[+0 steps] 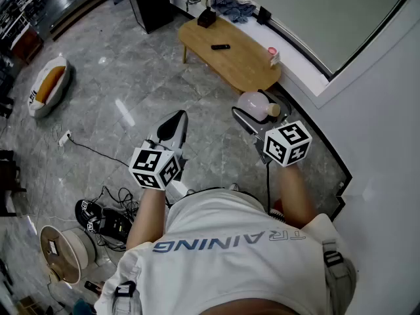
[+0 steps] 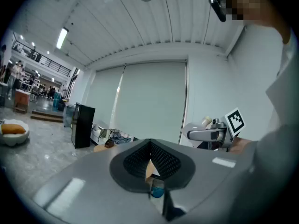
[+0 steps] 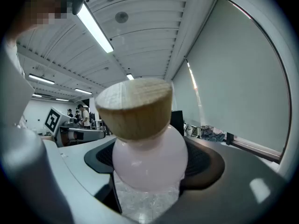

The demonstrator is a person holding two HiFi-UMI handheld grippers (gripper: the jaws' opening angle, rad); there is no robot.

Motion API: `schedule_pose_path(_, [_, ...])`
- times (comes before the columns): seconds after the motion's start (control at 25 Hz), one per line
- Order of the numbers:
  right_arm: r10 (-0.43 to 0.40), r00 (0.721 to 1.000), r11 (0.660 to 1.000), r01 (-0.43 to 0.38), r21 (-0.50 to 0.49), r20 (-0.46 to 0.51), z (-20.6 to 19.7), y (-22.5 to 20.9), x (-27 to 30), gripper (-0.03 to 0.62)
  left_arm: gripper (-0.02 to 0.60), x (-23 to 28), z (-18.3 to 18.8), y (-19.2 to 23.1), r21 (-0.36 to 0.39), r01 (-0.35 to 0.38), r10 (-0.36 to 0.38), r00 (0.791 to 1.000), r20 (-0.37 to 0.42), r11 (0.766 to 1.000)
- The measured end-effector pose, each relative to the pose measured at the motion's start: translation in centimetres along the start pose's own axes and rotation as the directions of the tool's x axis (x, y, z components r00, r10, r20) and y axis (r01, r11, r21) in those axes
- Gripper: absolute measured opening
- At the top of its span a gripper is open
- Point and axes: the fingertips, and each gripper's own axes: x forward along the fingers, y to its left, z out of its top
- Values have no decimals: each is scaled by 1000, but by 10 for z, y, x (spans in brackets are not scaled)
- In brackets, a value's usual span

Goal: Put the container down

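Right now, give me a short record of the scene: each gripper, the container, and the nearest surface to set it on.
Right gripper: fingers closed on the container, held above the floor
Container look: pink, rounded, wooden lid
Left gripper: fingers together, nothing between them
Nearby surface: wooden table, ahead by the wall

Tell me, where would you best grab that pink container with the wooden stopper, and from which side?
Take the pink container by its round body, coming in from the side with a jaw on each flank, as the right gripper holds it now. The body gives the jaws a broad curve; the wooden stopper looks like a plug and might pull out.
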Motion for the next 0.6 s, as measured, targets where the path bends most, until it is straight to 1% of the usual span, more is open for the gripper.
schedule_pose_path(0.24, [5,1000,1000,-5,-2,-4,-2,9,0,413,2,-5,4,6,-15,-1,1,1000,2,1000])
schedule_pose_path(0.6, [2,1000,1000,-2,-2,-14,-7,18,7,414,2,-13,-4,16,-27,0,0,1000,-7,1000])
